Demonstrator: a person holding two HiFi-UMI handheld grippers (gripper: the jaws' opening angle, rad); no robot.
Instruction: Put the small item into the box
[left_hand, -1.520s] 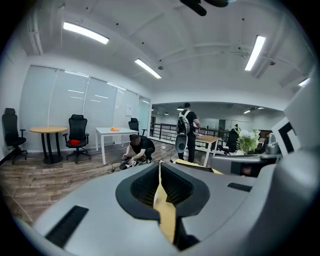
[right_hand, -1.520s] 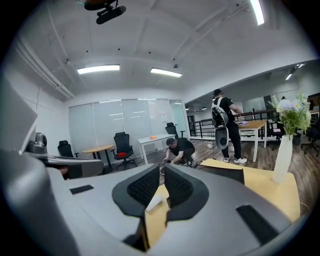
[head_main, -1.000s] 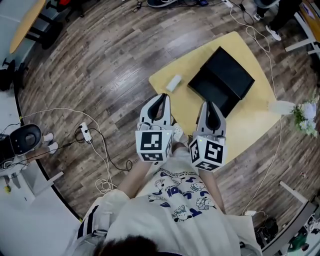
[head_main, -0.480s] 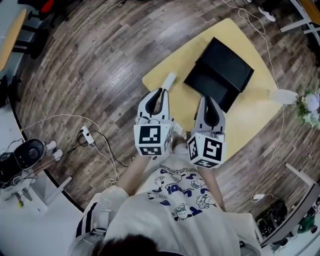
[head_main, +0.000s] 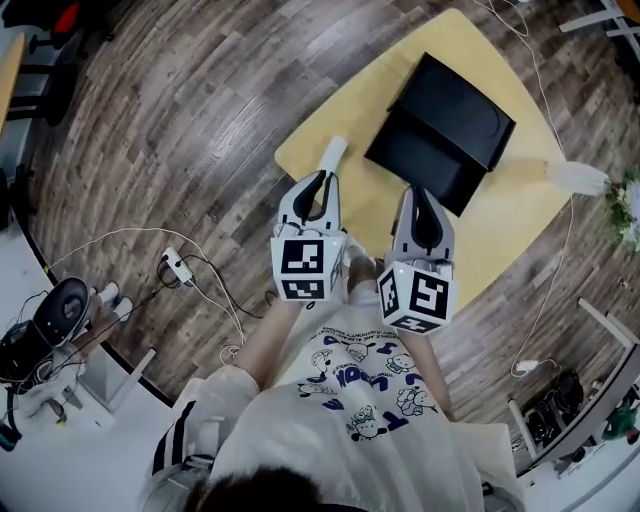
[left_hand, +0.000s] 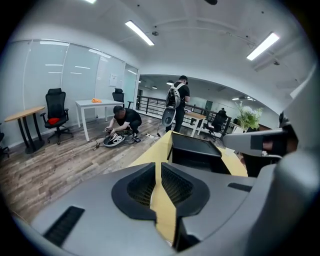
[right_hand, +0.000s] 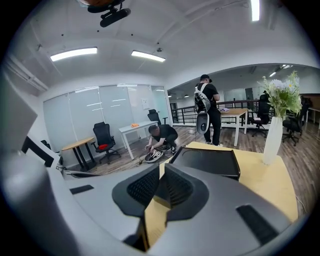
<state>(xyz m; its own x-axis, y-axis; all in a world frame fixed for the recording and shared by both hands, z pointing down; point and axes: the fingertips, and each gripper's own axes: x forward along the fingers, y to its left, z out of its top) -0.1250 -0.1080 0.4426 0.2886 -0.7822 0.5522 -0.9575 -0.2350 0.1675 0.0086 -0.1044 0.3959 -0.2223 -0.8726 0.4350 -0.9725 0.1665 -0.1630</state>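
Your 2 grippers, left gripper (head_main: 318, 186) and right gripper (head_main: 424, 197), are closed and empty. The small white item (head_main: 333, 154) lies at the counter (head_main: 505, 235) edge, left of the black box (head_main: 440, 130). Open the left gripper before reaching.

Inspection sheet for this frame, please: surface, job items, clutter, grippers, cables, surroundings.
Surface: yellow table, bare apart from the things listed here.
Job's things: black box open on the table; small white item lying near the table's left edge, outside the box.
Clutter: white vase of flowers at the table's right side.
Grippers: left gripper and right gripper both held over the near edge, jaws together, nothing held.
Cables: power strip and loose white cable on the floor, left of the person.
Surroundings: wood floor; crouching person, standing person, office chair.
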